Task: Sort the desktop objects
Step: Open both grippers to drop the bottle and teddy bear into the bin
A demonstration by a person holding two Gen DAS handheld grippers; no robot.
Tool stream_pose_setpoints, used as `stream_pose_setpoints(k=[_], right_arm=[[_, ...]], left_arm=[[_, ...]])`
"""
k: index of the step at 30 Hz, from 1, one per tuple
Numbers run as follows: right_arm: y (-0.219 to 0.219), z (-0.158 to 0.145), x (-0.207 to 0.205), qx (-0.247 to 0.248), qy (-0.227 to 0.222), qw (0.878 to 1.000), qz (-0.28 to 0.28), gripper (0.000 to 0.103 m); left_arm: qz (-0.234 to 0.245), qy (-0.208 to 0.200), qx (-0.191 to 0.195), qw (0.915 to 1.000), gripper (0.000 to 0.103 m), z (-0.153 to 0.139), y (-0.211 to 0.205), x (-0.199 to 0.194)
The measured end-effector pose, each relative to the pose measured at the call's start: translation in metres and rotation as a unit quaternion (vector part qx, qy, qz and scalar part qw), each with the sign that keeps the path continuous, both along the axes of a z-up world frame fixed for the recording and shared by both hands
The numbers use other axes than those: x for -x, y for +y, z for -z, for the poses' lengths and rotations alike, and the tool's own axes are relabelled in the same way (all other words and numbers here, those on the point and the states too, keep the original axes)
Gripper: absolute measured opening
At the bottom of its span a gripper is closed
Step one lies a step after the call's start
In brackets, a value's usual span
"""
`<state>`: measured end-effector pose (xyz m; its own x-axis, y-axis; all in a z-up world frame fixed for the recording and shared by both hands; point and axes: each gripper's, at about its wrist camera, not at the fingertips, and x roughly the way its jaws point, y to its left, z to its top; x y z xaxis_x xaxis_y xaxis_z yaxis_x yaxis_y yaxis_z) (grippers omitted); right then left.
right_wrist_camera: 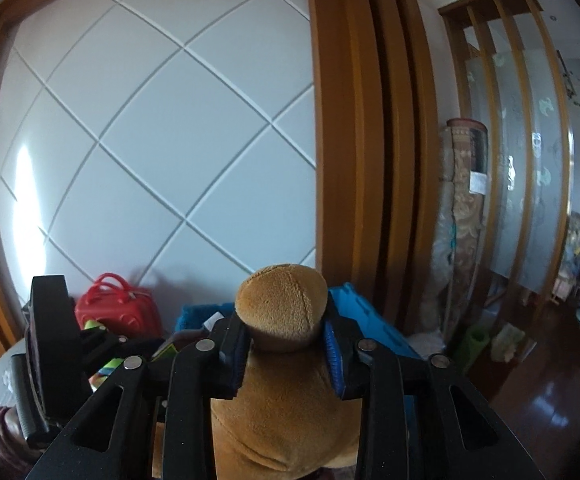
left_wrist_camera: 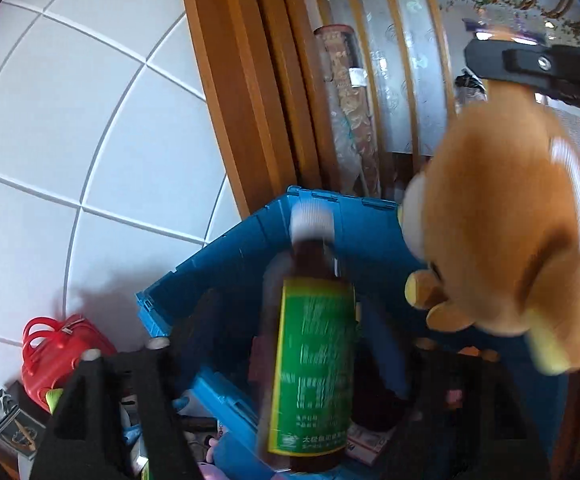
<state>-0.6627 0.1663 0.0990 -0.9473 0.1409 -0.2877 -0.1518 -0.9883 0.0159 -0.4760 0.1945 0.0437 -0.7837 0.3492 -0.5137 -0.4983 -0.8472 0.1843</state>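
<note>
Hovering above the blue crate for sorting: left gripper jaws clamp bottle; right gripper jaws clamp plush bear.

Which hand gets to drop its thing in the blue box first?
Probably the left. The bottle between the left hand-held gripper fingers already hangs over the open blue crate. The right hand-held gripper pinches the plush bear, which dangles beside the crate's rim.

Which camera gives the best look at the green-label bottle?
The left wrist view: the green-label bottle stands mid-frame between that tool's fingers, over the blue crate, white cap to label showing, though blurred. The right wrist view shows none of it; the plush toy fills the foreground.
</note>
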Motion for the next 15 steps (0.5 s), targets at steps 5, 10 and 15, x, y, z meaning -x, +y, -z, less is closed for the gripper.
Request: stream_pose_setpoints(k=[5,10,15], right_arm=[[0.039,0.000,-0.010,-0.003,0.040,0.999,0.027,0.087],[0.052,0.004,-0.021,0.039,0.047,0.998,0.005,0.092],[0.045,0.019,-0.044,0.054,0.056,0.997,-0.011,0.099]], left_arm=[[-0.044,0.010,-0.005,0.9990,0.100,-0.007,0.018,0.004],[-0.099,0.038,0.001,0.9944,0.100,-0.008,0.022,-0.011],[-0.143,0.063,-0.004,0.9877,0.100,0.000,0.001,-0.032]])
